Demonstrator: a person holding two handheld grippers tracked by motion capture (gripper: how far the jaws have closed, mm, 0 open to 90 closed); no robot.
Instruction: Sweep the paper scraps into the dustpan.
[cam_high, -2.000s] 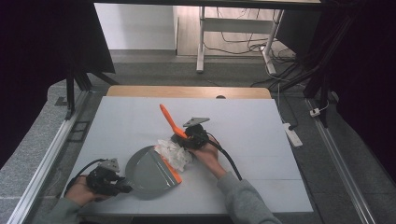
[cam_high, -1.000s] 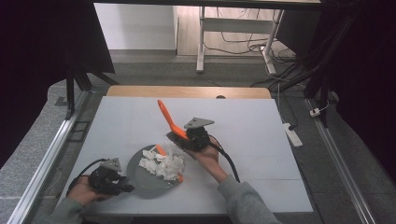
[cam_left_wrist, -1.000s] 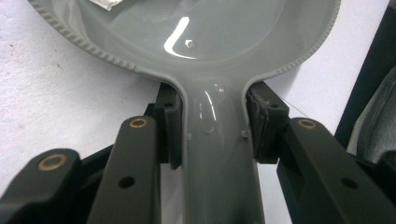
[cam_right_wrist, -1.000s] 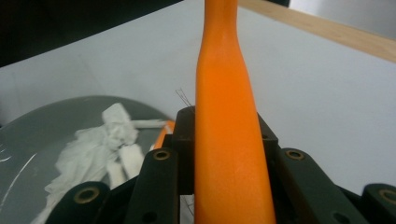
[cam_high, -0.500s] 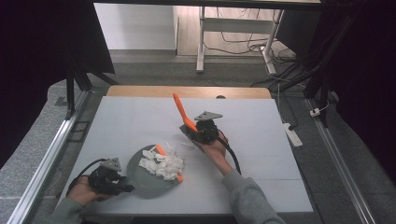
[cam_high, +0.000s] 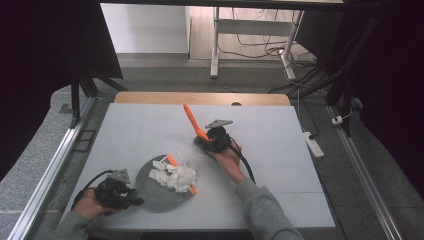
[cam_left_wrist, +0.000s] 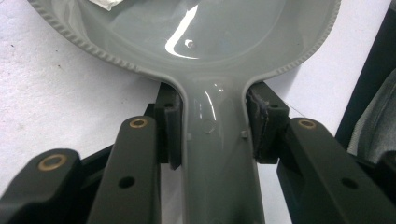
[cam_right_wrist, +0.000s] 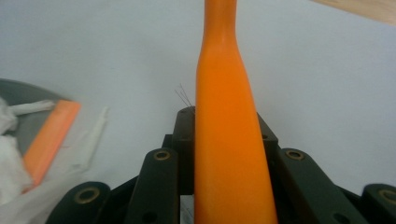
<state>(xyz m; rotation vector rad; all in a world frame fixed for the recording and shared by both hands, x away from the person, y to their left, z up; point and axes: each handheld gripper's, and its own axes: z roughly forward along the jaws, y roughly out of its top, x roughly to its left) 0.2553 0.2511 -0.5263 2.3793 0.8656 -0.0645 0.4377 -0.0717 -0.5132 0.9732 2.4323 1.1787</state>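
On the big white table top (cam_high: 280, 150), the round grey plastic dustpan (cam_high: 150, 192) is sitting near the front-left with a heap of white shredded paper scraps (cam_high: 175, 176) on it. Its handle is running back between the jaws of the left gripper (cam_high: 131, 200), which is clenching it. Over to the right and farther back, the right gripper (cam_high: 209, 142) is grasping the long orange plastic handle (cam_high: 192, 121), tilting up and away, so the pan's lying down-left of it. No readable writing anywhere.
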